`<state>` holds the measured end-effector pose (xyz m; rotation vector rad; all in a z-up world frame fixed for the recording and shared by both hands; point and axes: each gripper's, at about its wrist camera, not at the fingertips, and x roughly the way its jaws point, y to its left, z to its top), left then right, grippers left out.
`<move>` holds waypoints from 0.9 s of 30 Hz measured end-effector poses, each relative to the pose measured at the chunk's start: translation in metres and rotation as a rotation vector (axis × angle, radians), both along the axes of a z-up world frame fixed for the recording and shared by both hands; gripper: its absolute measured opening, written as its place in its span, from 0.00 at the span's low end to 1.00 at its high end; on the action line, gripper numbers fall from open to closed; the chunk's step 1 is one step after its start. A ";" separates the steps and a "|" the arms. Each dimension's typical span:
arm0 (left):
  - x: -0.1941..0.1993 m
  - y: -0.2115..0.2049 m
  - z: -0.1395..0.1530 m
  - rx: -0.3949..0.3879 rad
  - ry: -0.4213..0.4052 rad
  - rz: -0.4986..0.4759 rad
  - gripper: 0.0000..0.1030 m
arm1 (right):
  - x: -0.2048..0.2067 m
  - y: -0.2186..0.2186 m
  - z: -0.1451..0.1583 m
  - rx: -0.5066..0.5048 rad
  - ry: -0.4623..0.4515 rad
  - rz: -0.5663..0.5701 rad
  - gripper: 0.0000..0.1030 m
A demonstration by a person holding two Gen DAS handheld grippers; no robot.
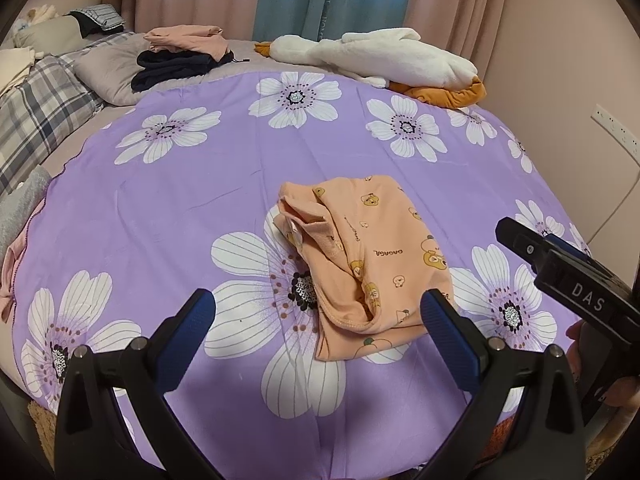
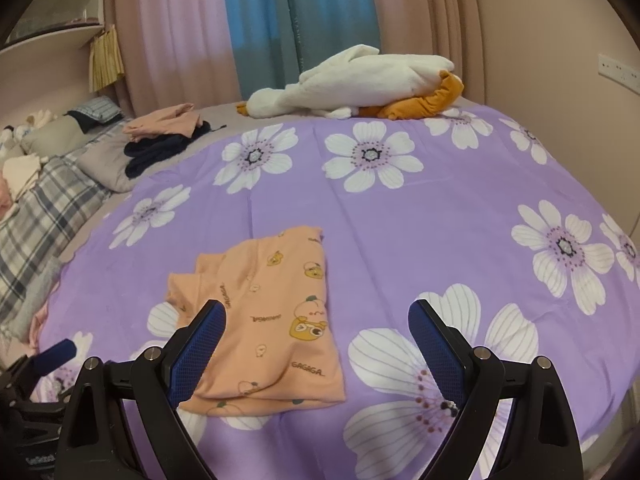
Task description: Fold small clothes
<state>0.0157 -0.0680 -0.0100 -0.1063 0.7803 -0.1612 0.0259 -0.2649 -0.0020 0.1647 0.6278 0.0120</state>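
Observation:
A small peach garment [image 1: 360, 264] printed with cartoon bears lies folded into a rough rectangle on the purple flowered sheet [image 1: 168, 200]. My left gripper [image 1: 316, 312] hovers open just short of its near edge, nothing between the blue pads. In the right wrist view the same garment [image 2: 272, 320] lies flat, left of centre. My right gripper [image 2: 316, 320] is open above its near right part, holding nothing. The right gripper's black body [image 1: 572, 280] shows at the left view's right edge, and the left gripper's blue tip [image 2: 56, 354] shows low left in the right view.
A white and orange plush toy [image 2: 360, 84] lies at the far edge of the bed. A pile of pink and dark folded clothes [image 1: 184, 56] sits at the far left by plaid bedding [image 1: 40, 116]. Curtains [image 2: 304, 20] hang behind. A wall socket [image 1: 616, 132] is on the right.

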 end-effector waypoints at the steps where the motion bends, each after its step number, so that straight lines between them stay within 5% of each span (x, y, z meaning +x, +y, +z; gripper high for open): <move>1: 0.000 0.000 0.000 0.002 0.001 0.001 0.99 | 0.000 0.000 0.000 0.002 0.001 0.000 0.90; 27: -0.005 -0.003 0.001 0.017 -0.002 -0.010 0.99 | 0.000 0.002 0.000 -0.013 -0.001 -0.001 0.90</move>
